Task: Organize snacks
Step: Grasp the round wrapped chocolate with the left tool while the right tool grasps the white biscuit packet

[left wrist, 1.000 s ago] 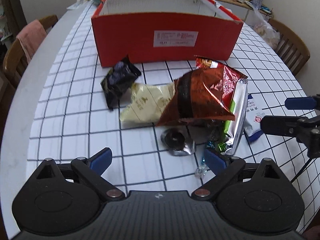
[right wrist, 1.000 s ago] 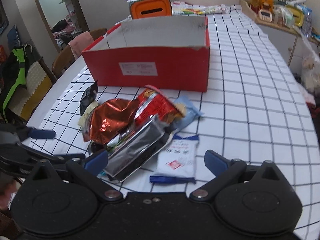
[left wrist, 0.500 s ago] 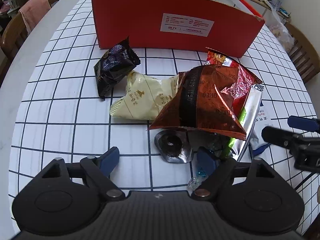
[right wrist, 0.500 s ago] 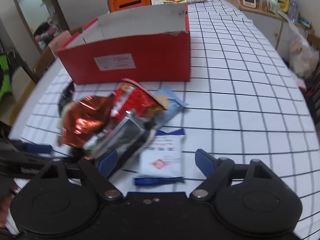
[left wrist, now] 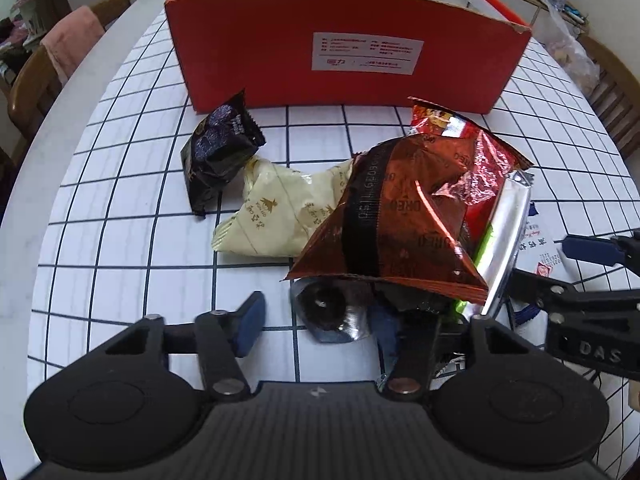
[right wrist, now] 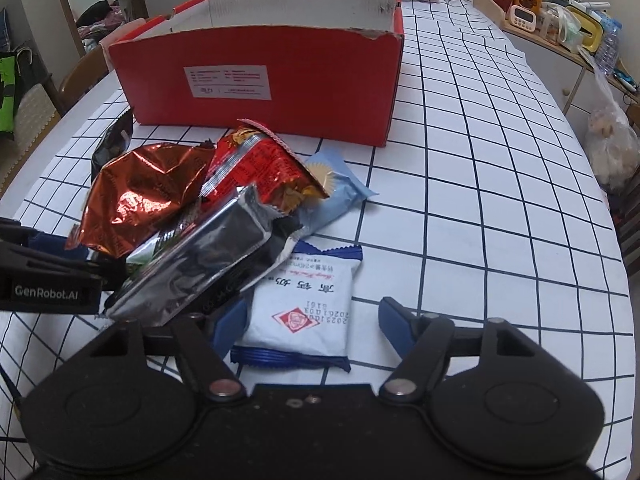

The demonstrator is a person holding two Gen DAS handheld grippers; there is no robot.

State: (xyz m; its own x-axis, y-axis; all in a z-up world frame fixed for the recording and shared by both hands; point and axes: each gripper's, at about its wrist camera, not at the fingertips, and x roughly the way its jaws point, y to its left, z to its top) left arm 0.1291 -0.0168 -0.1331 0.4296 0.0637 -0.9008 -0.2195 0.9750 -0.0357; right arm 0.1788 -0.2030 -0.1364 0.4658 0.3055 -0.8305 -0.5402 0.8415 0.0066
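A pile of snack packets lies on the checked tablecloth in front of the red cardboard box [left wrist: 348, 48] [right wrist: 260, 76]. My left gripper [left wrist: 318, 324] straddles a small silver cookie packet [left wrist: 332, 312] under the copper foil bag [left wrist: 400, 220]. Its jaws are closing, and a gap remains at the left finger [left wrist: 250, 322]. My right gripper [right wrist: 310, 322] is around the white packet with blue ends [right wrist: 304, 304]. Its jaws are closing too, with the right finger [right wrist: 394, 320] still clear of the packet.
A black packet [left wrist: 220, 152] and a cream packet [left wrist: 280, 216] lie left of the pile. A red bag [right wrist: 260, 164], a silver bag [right wrist: 200, 264] and a pale blue packet [right wrist: 336, 196] overlap. Wooden chairs [left wrist: 36, 80] flank the table; a cluttered shelf [right wrist: 560, 20] stands right.
Both grippers have come down closer to the pile and their jaws have narrowed. The silver cookie packet now sits between the left fingers, the white packet between the right ones.
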